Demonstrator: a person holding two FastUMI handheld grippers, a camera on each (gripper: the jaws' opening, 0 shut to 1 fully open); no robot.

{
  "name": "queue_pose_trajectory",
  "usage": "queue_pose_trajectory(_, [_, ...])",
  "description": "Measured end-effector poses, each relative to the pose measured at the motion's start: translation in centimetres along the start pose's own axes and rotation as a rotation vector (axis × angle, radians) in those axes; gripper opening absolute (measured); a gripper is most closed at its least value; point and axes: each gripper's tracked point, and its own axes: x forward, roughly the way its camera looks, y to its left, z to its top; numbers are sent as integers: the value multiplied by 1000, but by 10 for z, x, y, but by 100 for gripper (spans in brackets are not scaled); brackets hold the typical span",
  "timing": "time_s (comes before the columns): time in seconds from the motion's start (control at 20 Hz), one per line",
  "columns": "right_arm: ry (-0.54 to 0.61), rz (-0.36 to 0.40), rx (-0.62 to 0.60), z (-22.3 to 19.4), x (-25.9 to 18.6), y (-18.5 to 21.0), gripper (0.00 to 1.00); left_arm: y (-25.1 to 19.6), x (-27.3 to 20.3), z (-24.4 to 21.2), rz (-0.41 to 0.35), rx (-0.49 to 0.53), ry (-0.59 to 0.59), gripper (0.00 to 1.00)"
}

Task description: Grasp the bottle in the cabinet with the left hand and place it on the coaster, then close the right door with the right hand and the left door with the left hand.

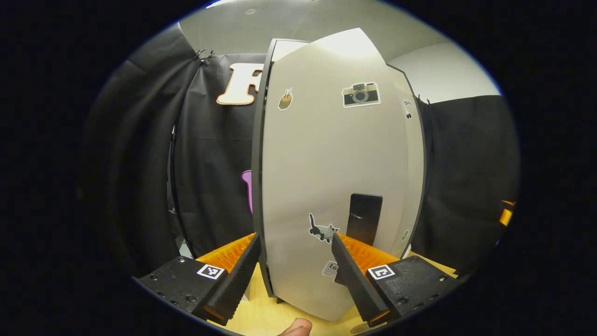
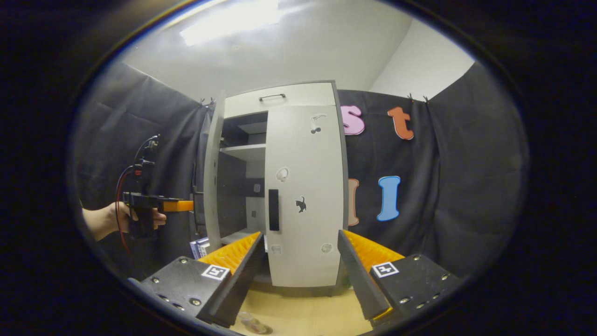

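Observation:
In the left gripper view the cabinet's left door [image 1: 326, 163], pale with stickers and a black handle [image 1: 364, 217], stands ajar right in front of me. My left gripper [image 1: 295, 238] is open, its fingers either side of the door's lower face. In the right gripper view the right door [image 2: 305, 186] lies flush with the cabinet, while the left door [image 2: 212, 177] swings outward and shelves [image 2: 242, 151] show inside. A hand [image 2: 102, 219] holds the left gripper [image 2: 179, 205] just outside that door. My right gripper [image 2: 300, 233] is open and empty. A clear bottle top [image 2: 252, 323] shows at the bottom edge.
The cabinet stands on a light wooden table [image 2: 303, 312] against black cloth walls. A drawer with a handle [image 2: 273, 97] tops the cabinet. A small blue and white box [image 2: 199, 246] lies by the left door's foot. A fingertip [image 1: 296, 328] shows at the bottom.

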Motion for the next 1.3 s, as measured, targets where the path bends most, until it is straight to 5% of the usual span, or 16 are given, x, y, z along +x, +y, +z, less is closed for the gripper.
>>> queue_pose_trajectory(0.5, [-19,-11,47,12,-44,-3,95,-19,-42,3,47,8,-3,92])
queue_pose_trajectory(0.85, [-17,-32,58,32,-38,-6,95,-26,-92,22,166,12,-29,93])
queue_pose_trajectory(1.3, [-33,-137,49,66,-4,-3,95,-83,-117,64,75,-73,-75,96])
